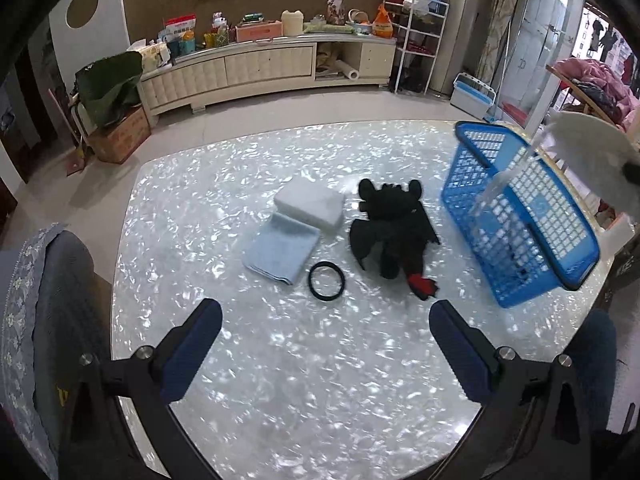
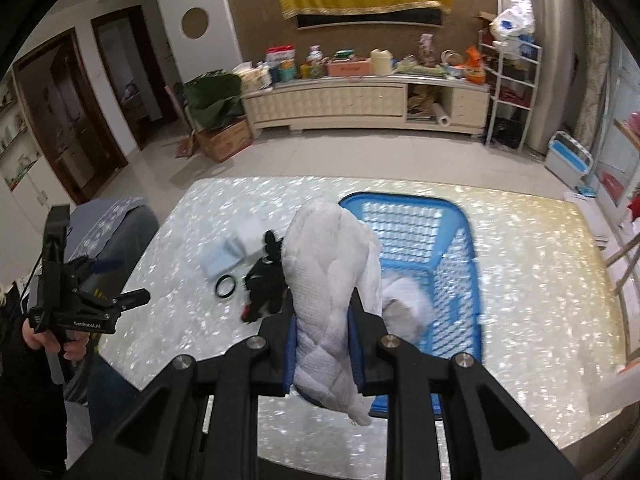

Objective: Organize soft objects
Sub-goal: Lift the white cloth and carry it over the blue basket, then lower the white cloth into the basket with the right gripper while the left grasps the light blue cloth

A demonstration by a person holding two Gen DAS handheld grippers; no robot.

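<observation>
While the right gripper pinches a white quilted cloth between its blue pads, the cloth droops over both sides of the jaws like something light and limp, hanging above the near rim of the blue plastic basket that sits toward the right edge of the table. Something pale already lies in the basket. I'd judge the cloth will sag and slide rather than hold shape, so a grip across a bunched fold seems soundest. The left gripper hangs spread wide and empty over the near edge. Toward the table's middle wait a folded light-blue towel, a white sponge block touching it, a black plush dragon and a black ring; the plush looks squashy, best pinched at its body.
</observation>
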